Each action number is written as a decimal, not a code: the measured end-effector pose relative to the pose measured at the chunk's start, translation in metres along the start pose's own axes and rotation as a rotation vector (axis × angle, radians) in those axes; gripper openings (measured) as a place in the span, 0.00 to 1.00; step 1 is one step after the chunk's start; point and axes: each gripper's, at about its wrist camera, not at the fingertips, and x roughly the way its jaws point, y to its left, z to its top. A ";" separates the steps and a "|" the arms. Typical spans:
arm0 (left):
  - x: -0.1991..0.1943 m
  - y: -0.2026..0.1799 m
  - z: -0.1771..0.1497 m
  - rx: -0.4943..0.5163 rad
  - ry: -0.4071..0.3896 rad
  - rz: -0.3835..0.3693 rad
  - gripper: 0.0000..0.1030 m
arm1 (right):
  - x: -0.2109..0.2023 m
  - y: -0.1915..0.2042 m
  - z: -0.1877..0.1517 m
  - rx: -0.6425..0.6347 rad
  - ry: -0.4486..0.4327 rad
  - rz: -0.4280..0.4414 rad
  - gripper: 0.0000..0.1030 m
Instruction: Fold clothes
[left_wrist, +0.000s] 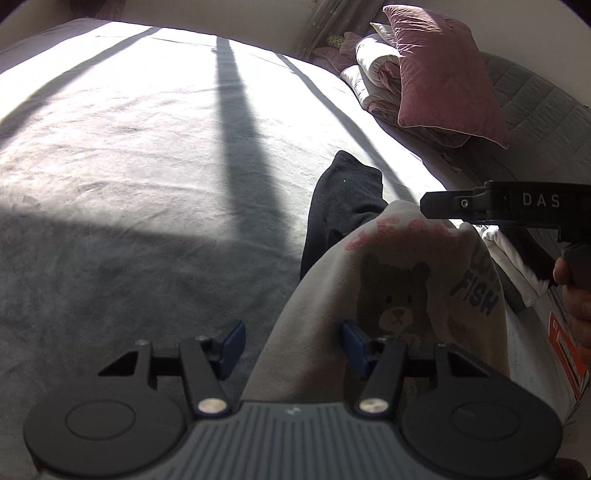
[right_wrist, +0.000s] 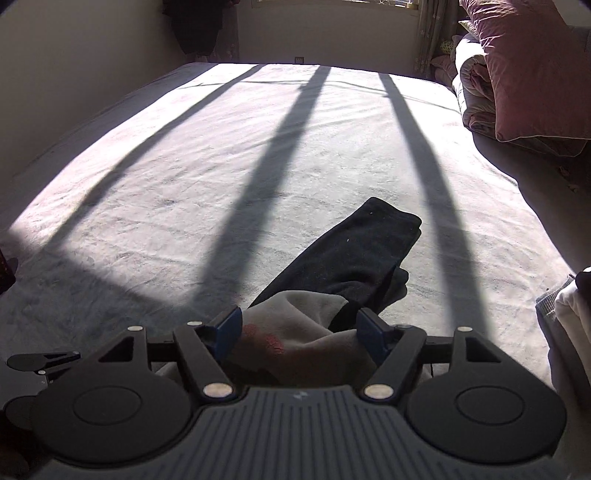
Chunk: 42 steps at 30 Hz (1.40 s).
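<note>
Two grippers work one bed (right_wrist: 221, 166). Left gripper (left_wrist: 293, 343), jaws apart, straddles the grey bear-print garment (left_wrist: 325, 302); black garment (right_wrist: 354, 251) lies at 12 o'clock; right gripper (right_wrist: 299, 336), jaws apart, straddles bunched cloth, seemingly positioned for gripping.

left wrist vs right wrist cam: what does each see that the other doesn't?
Left wrist only: the bear print and "FISH" lettering on the grey top, the right gripper seen from the side, and the hand holding it.
Right wrist only: the window wall past the bed's far end, and grey fabric bunched between its own open fingers.
Both: the sunlit bed, the black garment, the pink pillow.
</note>
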 end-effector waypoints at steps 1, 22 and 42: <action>0.001 -0.001 -0.001 0.009 0.007 -0.003 0.37 | 0.005 -0.002 0.000 0.004 -0.001 -0.003 0.70; -0.004 0.009 -0.001 -0.043 0.059 -0.095 0.19 | -0.023 -0.004 -0.062 -0.001 -0.053 0.142 0.15; -0.032 -0.002 -0.001 -0.025 -0.042 -0.026 0.60 | -0.013 0.000 -0.144 -0.026 0.033 0.345 0.15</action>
